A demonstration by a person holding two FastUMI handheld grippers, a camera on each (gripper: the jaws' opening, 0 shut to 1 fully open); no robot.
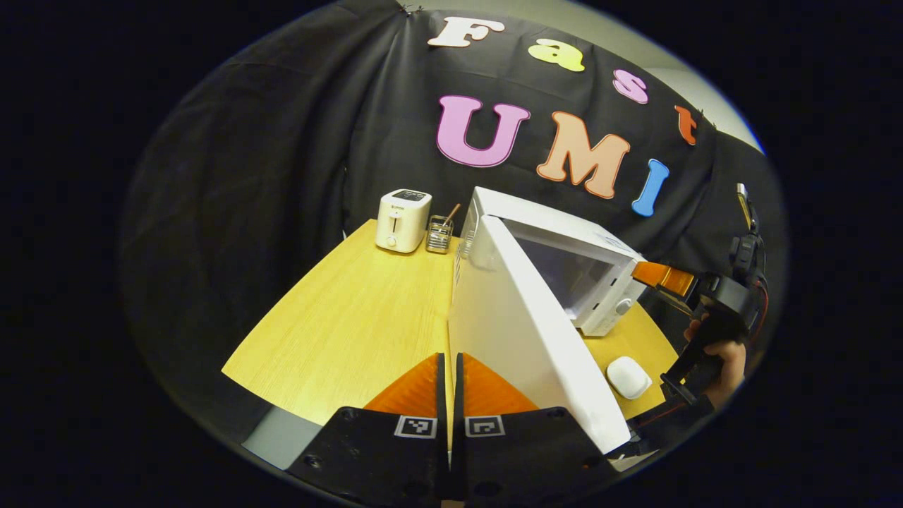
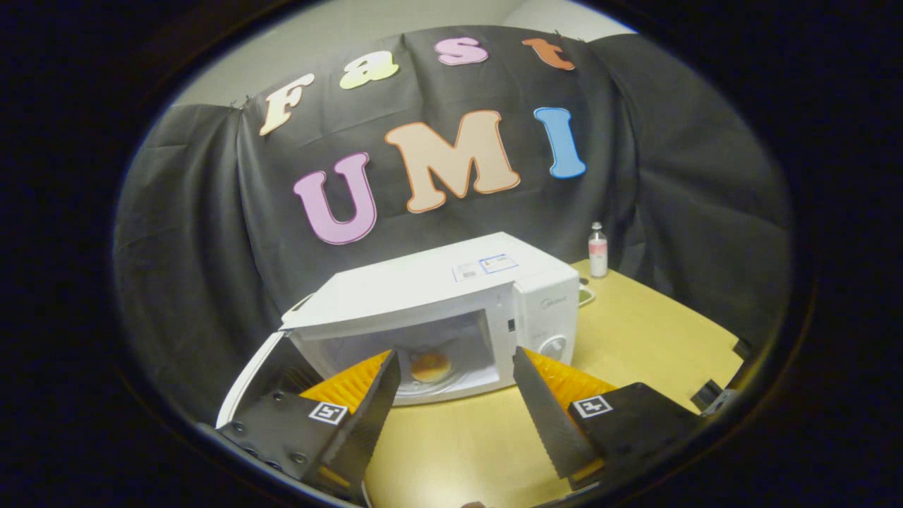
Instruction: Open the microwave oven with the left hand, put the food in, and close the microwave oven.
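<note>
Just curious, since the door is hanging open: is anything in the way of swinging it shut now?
Nothing visible blocks it. The door stands wide open beside the left gripper. The food sits well inside the microwave, and the right gripper, fingers apart, is in front of the opening, outside it.

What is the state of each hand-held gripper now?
Left hand-held gripper: closed, holding nothing, beside the microwave door.
Right hand-held gripper: open, empty.

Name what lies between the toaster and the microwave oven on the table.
A small wire holder with a stick in it stands between the toaster and the microwave oven, seen in the left gripper view.
</note>
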